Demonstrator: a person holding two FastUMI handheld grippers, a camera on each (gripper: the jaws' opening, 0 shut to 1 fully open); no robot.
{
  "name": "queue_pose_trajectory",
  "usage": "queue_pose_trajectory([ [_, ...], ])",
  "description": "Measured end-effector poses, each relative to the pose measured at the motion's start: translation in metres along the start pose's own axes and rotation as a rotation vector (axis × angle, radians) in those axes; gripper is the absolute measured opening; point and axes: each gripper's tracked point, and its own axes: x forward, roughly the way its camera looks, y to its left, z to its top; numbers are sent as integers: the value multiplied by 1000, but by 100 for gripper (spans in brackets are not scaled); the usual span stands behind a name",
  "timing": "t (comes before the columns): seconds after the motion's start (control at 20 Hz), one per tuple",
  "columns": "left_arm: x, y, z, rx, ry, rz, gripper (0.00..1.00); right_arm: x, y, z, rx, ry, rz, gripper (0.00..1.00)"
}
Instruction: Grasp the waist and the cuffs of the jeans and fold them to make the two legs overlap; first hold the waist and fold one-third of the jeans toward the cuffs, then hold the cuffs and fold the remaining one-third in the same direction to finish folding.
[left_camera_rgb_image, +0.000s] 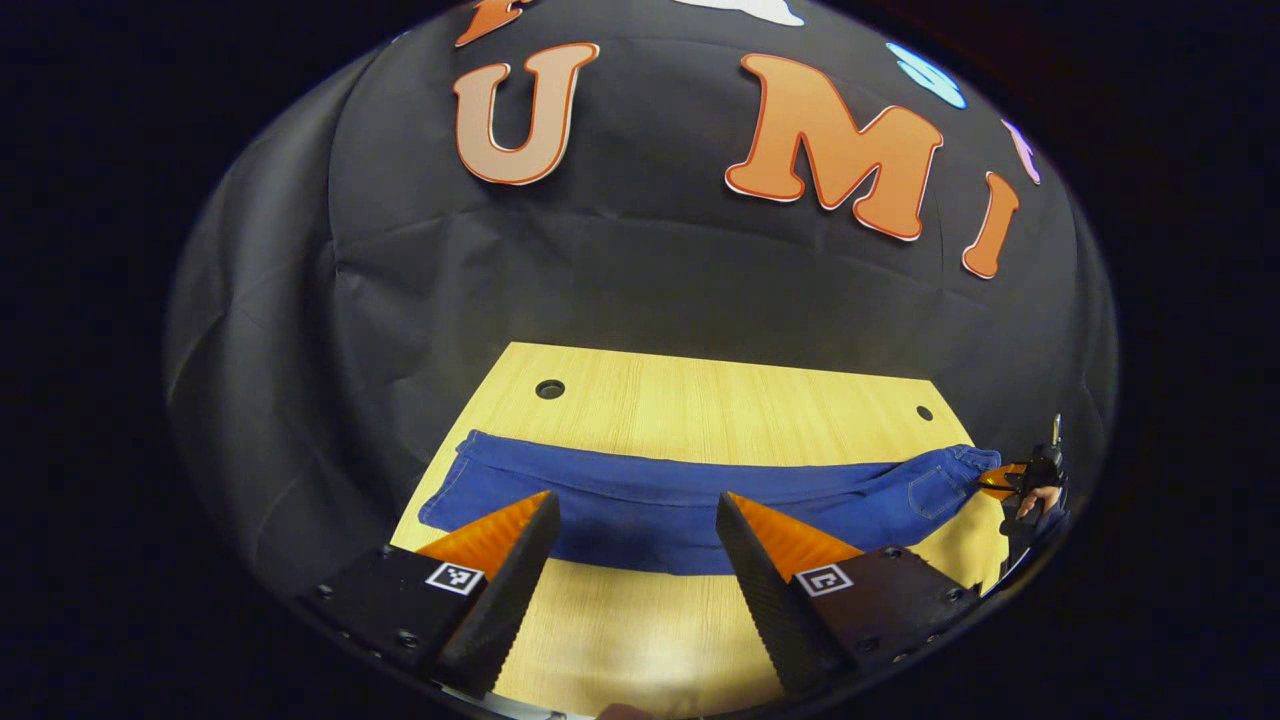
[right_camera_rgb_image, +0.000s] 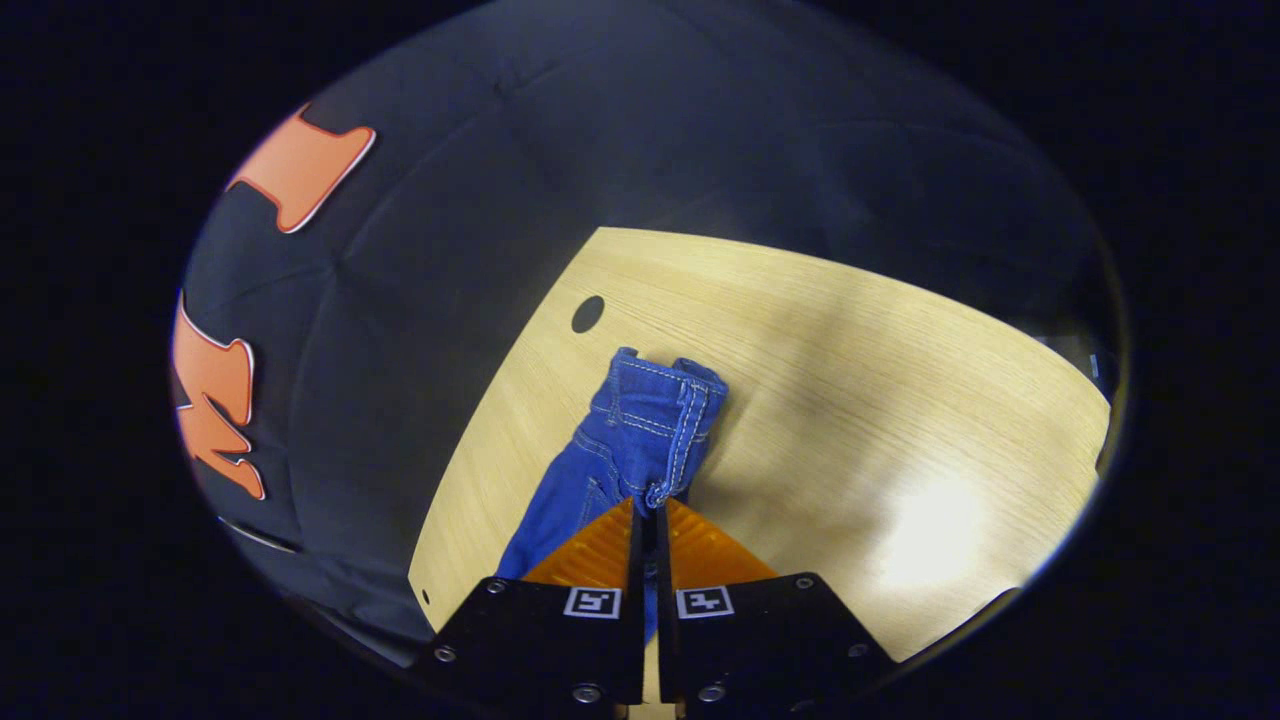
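No readable text (square coded tags, perhaps markers, on grippers)

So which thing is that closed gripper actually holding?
Look at the wooden table in front of the black cloth wall. The blue jeans lie stretched along it; the right gripper pinches their waist end, the end with pale stitching.

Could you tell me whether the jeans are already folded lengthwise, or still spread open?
Folded lengthwise: the jeans lie as one narrow strip across the table, not yet folded in thirds; the right claw pinches the waist.
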Motion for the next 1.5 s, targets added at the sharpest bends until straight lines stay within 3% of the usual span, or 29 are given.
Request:
queue_pose_trajectory([
  [0.2,7,2,-3,-12,8,-48,98,-22,40,-3,-84,-48,48,1],
  [0.35,6,1,-5,-33,15,-71,98,-10,24,-20,-85,8,-32,1],
  [0.55,7,3,-7,-37,29,-44,98,2,-19,-24,148,91,-175,1],
  [0.7,5,5,-12,-61,42,-29,98,9,-48,-35,172,138,-259,1],
  [0.8,7,6,-14,-73,53,-24,98,17,-45,-33,207,150,-228,1],
  [0.95,9,6,-17,-71,70,-16,98,16,-32,-24,211,121,-122,1],
  [1.1,11,4,-19,-67,77,-21,98,14,-33,-19,126,97,-106,1],
  [1.2,11,2,-20,-58,85,-18,98,17,-44,-12,156,65,-163,1],
  [1.3,13,-2,-19,-52,91,-22,98,20,-54,-21,209,123,-208,1],
  [1.5,14,-5,-19,-54,94,-28,98,19,-47,-22,187,144,-136,1],
])
